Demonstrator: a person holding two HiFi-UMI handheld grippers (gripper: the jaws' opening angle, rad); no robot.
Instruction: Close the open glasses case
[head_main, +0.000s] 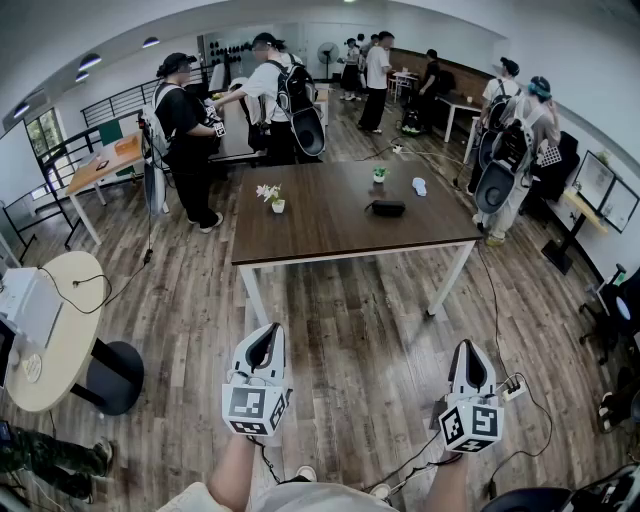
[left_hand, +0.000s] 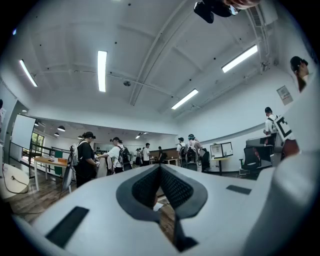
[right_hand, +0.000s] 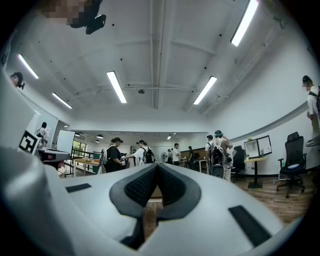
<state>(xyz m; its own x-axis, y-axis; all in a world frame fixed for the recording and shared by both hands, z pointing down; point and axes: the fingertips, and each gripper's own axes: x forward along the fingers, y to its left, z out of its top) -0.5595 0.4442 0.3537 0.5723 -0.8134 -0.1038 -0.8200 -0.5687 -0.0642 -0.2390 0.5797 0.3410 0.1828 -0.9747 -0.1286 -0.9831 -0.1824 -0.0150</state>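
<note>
Lid position on the glasses case (head_main: 387, 208) cannot be made out at this range; it reads only as a small dark oblong. It lies right of centre on the brown worktop (head_main: 300, 235), long axis left to right, clear of every edge. Left claw (head_main: 262, 352) and right claw (head_main: 470, 372) are fully closed and empty, over open floor (head_main: 360, 340) near the worktop's near edge.

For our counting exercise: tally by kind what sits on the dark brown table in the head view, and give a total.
Small potted plants: 2
Dark case: 1
Pale small object, kind unclear: 1
Total on the table: 4
</note>
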